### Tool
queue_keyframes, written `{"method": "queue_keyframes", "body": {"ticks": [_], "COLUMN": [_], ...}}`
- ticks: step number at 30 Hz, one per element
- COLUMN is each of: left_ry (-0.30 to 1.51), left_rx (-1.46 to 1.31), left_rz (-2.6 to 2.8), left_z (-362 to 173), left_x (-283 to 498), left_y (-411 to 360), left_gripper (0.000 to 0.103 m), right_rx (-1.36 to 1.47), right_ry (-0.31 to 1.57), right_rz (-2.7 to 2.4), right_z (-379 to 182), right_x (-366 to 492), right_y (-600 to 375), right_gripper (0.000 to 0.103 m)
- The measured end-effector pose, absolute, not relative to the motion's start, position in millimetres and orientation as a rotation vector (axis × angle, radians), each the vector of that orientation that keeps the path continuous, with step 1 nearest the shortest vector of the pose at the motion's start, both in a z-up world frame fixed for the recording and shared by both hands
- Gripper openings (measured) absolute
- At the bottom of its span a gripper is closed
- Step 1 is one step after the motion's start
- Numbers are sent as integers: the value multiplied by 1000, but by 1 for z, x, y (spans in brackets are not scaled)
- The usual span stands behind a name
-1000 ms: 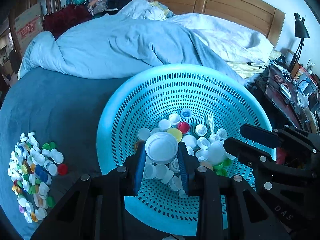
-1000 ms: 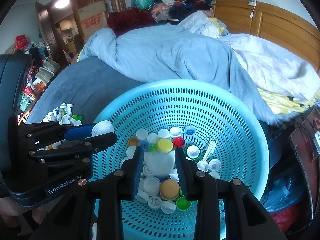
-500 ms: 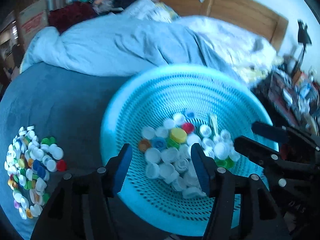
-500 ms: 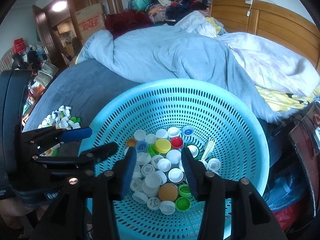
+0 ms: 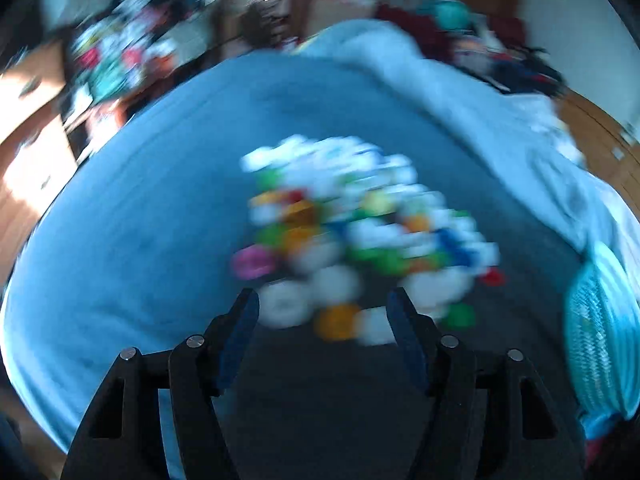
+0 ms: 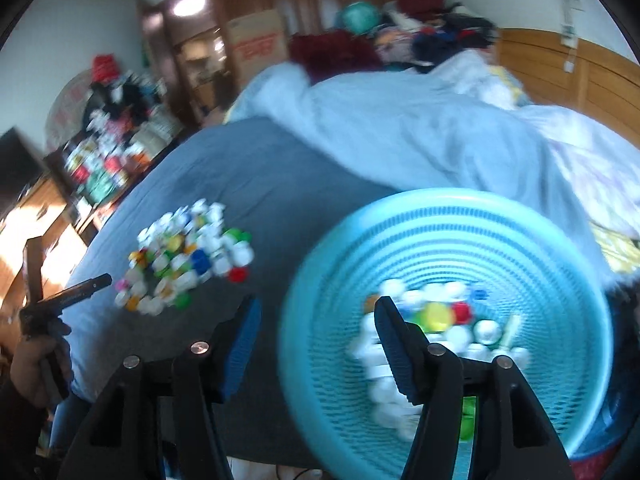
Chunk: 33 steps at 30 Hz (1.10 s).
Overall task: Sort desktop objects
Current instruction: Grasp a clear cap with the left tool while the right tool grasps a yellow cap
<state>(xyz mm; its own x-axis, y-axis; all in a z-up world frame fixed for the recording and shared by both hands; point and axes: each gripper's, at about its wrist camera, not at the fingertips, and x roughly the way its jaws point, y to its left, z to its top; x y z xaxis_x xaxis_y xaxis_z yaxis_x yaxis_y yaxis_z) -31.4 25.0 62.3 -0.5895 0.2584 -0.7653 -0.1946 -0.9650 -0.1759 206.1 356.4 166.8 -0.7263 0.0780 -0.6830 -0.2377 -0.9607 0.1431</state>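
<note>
A blue-sheeted bed carries one round turquoise perforated plastic basket and, well apart, one heap of mixed-colour plastic bottle caps — too blurred to count. Left tool and right tool both gape, empty.

A bed with a dark blue sheet carries a turquoise perforated basket. Left of the basket lies a pile of bottle caps; behind it, a rumpled, seemingly pale blue duvet.

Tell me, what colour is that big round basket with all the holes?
Light turquoise blue. The basket shows best in the right wrist view.
</note>
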Motion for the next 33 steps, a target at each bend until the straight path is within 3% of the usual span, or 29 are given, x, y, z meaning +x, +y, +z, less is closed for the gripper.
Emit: {"method": "queue_keyframes", "body": {"ticks": [8,13,16,17,19,21,22,24,30,33], "left_ry": [-59,-4,24,16,-15,27,115,217,223,325], "left_rx": [-1359,-1302,-1293,-1305,-1341,-1189,-1185,-1479,-1376,-1347], "left_rz": [2524,2548,2528,2514,2462,2447,2422,2350,2416,2421], "left_z": [5,2,-1,1,19,65,68,21,49,62], "left_x": [-56,-64,-66,-66,-65,-47,-43,-58,-36,-22], "left_y": [18,16,19,18,17,21,25,9,-21,-22], "left_gripper": [60,60,46,35,34,36,36,34,35,35], "right_rx": [-1171,-1235,-1254,-1258,-1259,-1264,-1267,-1285,-1337,-1366], "right_ry": [246,206,195,180,163,160,163,191,186,167], "right_rz": [2764,2749,2771,2783,2800,2818,2827,2846,2903,2933], "right_z": [159,152,152,153,155,155,155,151,141,138], "right_x": [171,152,144,141,137,132,129,121,109,103], "right_y": [314,299,289,283,276,271,268,261,233,218], "right_gripper": [64,64,64,64,64,64,64,62,59,59]}}
